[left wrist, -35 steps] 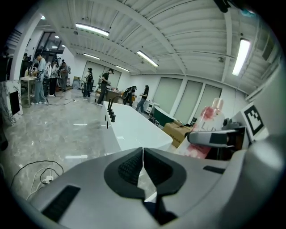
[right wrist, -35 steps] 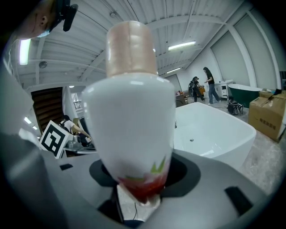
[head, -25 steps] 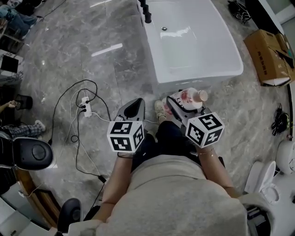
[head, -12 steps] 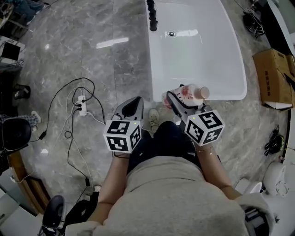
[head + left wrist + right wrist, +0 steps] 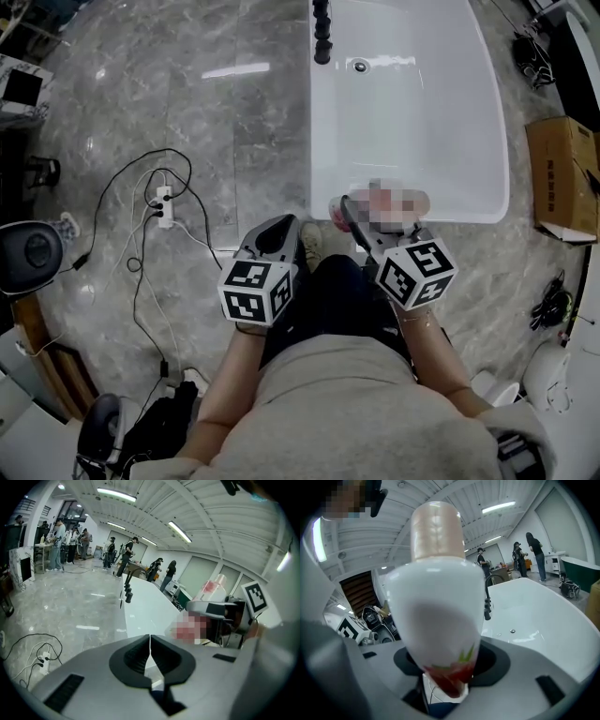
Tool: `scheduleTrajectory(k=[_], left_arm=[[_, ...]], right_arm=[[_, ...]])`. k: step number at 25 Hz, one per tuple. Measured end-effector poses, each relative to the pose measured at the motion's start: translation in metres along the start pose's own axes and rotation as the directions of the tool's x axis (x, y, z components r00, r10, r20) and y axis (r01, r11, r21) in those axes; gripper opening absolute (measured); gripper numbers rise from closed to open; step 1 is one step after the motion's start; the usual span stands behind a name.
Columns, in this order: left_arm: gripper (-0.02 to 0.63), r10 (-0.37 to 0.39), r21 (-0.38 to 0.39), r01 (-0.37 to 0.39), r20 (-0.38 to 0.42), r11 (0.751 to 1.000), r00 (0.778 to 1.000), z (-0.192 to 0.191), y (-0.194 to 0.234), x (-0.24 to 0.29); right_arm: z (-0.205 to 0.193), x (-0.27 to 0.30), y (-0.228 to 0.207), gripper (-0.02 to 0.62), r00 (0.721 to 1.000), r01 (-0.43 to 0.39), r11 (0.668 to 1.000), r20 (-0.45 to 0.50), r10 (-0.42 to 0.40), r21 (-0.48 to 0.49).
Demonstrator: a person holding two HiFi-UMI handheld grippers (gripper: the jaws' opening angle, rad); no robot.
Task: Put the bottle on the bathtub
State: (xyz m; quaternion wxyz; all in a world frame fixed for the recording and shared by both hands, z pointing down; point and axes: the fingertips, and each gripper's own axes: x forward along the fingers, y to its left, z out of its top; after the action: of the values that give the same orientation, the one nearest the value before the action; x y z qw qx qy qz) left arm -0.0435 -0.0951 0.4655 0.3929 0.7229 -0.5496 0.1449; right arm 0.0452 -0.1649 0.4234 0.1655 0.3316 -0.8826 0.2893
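Bottle in right tongs' grip at bathtub's near rim; left tongs closed, empty

Bathtub rim ahead bare; black taps far end.

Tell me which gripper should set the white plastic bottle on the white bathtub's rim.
Right, most likely. The right gripper is shut on the white plastic bottle with the beige cap, at the white bathtub near rim. The left gripper is shut, empty, over the grey marble floor.
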Motion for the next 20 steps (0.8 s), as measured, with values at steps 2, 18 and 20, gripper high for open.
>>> scheduleTrajectory(k=[2, 18, 20], left_arm=[[0.009, -0.006, -0.002, 0.006, -0.018, 1.000, 1.000, -0.004, 0.007, 0.006], [0.009, -0.041, 0.017, 0.044, -0.133, 0.999, 0.990, -0.038, 0.061, 0.058], [0.009, -0.042, 0.003, 0.042, -0.136, 0.999, 0.990, -0.042, 0.066, 0.069]], right_arm=[[-0.007, 0.007, -0.001, 0.225, 1.000, 0.007, 1.000, -0.018, -0.007, 0.006], [-0.051, 0.070, -0.029, 0.225, 0.989, 0.147, 0.988, 0.027, -0.146, -0.038], [-0.056, 0.083, -0.038, 0.225, 0.988, 0.155, 0.987, 0.016, -0.155, -0.051]])
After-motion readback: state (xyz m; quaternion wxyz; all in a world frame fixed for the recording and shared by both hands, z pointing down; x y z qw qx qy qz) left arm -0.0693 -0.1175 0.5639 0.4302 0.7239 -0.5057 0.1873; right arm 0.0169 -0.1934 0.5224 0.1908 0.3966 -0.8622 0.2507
